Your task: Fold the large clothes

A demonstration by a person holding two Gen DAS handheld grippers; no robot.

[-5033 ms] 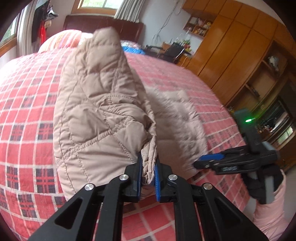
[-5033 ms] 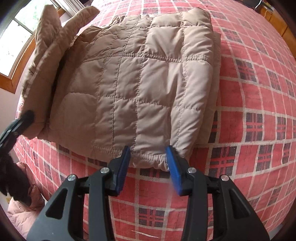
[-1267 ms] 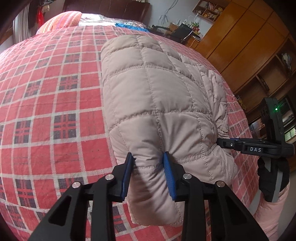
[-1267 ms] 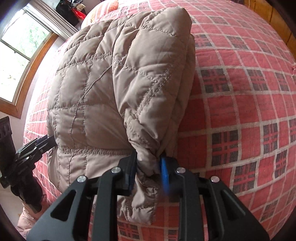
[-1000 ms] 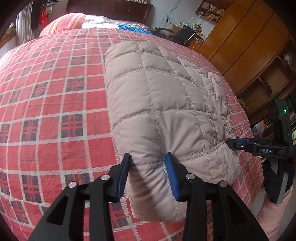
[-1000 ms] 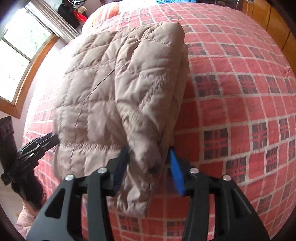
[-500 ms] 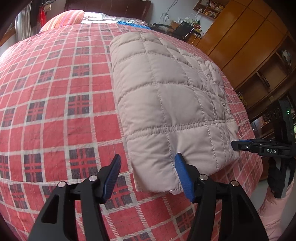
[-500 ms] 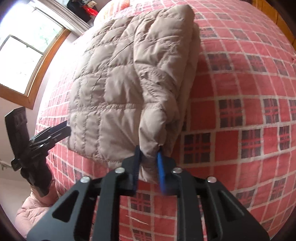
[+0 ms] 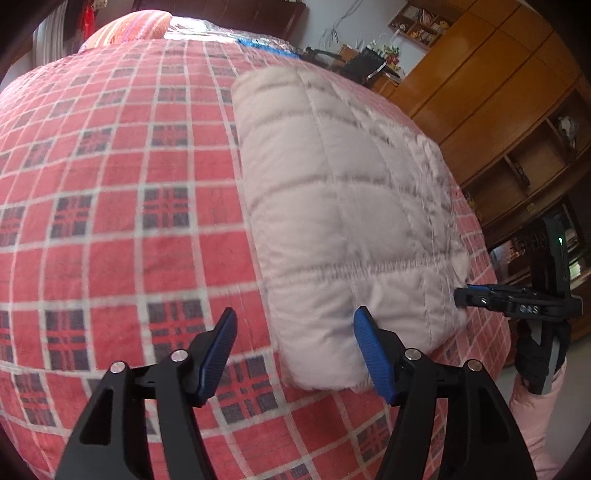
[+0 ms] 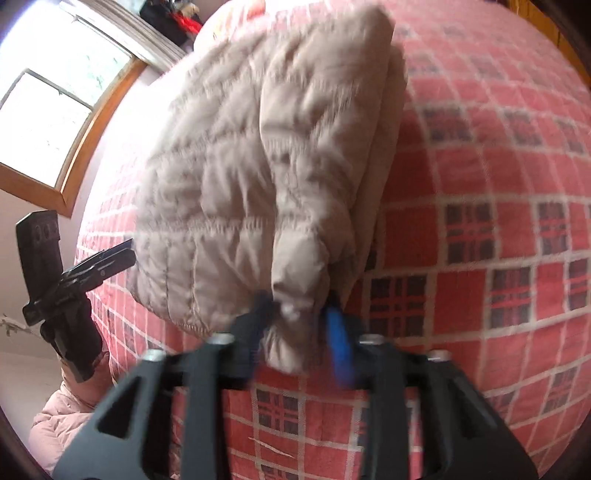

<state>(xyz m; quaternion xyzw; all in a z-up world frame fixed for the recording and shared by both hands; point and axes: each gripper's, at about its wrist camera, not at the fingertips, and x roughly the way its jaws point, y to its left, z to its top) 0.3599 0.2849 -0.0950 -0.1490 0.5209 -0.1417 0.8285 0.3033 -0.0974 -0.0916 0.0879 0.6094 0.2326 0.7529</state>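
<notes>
A beige quilted jacket (image 9: pixel 340 221) lies folded into a thick rectangle on the red plaid bed (image 9: pixel 110 221). My left gripper (image 9: pixel 295 339) is open wide just in front of the jacket's near left corner, with nothing between its blue pads. At the jacket's near right corner in that view is my right gripper (image 9: pixel 467 295). In the blurred right wrist view the right gripper (image 10: pixel 297 317) is shut on a bunched corner of the jacket (image 10: pixel 258 166). The left gripper (image 10: pixel 125 254) shows at the far left beside the jacket's edge.
Wooden wardrobes and shelves (image 9: pixel 498 110) stand past the bed's right side. A striped pillow (image 9: pixel 129 26) lies at the head of the bed, and a window (image 10: pixel 48 110) is on the wall to the left. A person's pink sleeve (image 10: pixel 62 417) sits below the bed edge.
My left gripper has opened wider and pulled back off the jacket's near edge. The right gripper stays on the jacket corner and is moving, so its view is blurred.
</notes>
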